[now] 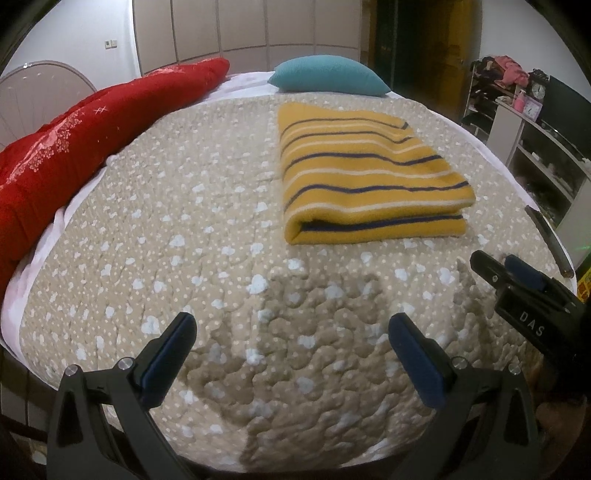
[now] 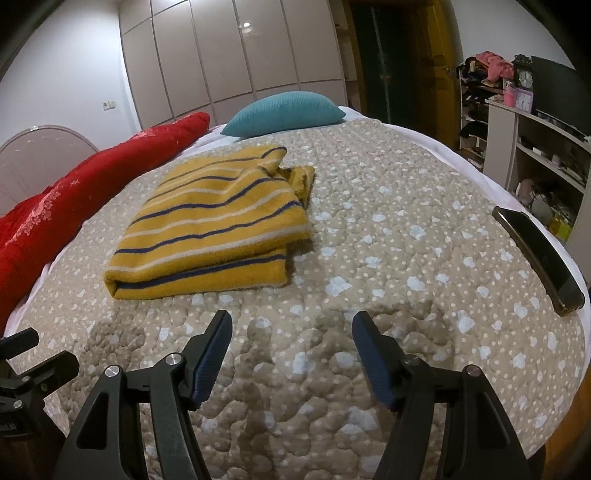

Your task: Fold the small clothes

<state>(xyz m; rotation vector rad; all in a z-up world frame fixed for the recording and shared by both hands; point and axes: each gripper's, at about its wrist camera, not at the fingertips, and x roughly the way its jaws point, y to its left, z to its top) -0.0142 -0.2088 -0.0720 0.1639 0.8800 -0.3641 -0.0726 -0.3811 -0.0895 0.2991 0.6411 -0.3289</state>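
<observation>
Yellow striped garment [image 1: 369, 177] lay folded on the quilted bedspread [image 1: 184, 240] — below the teal pillow [image 1: 328, 75]. Left gripper [image 1: 291, 336] and right gripper [image 2: 291, 332] hovered apart from it — jaws spread, empty.

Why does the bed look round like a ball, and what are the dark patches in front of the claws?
Left wrist view: the fisheye lens bulges the quilt and darkens the corners; the left gripper throws a soft shadow on it. Right wrist view: same bulge; shadow lies ahead of the right gripper; the striped garment looks sharp, and a ceiling light glares on the wardrobe.
</observation>
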